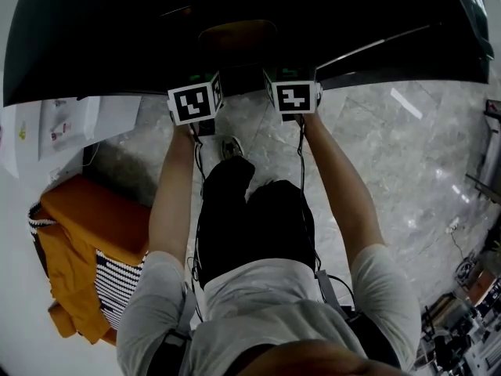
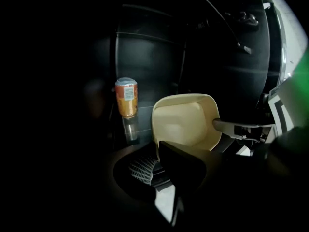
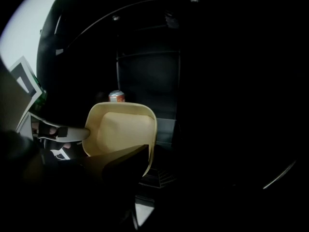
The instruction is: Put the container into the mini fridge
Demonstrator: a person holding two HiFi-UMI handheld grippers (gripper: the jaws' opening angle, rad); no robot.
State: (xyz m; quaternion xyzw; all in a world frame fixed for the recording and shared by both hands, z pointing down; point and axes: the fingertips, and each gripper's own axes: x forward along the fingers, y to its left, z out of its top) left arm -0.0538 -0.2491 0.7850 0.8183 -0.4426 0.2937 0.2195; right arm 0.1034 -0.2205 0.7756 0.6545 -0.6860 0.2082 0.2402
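A cream plastic container [image 2: 186, 120] [image 3: 123, 129] hangs tilted inside the dark mini fridge [image 1: 235, 22], held from both sides. My left gripper [image 2: 157, 166] is shut on its left rim, and its finger [image 3: 67, 132] shows pinching that rim in the right gripper view. My right gripper [image 3: 140, 163] is shut on the right rim, with its finger [image 2: 231, 126] seen in the left gripper view. In the head view only the marker cubes of the left gripper [image 1: 195, 103] and the right gripper [image 1: 294, 97] show at the fridge's mouth. The jaws and the container are lost in the dark there.
An orange drink can [image 2: 126, 96] [image 3: 116, 96] stands at the back of the fridge, behind the container. An orange seat with striped cloth [image 1: 86, 233] is at the left on the marble floor [image 1: 391, 147]. Papers [image 1: 55, 124] lie at the far left.
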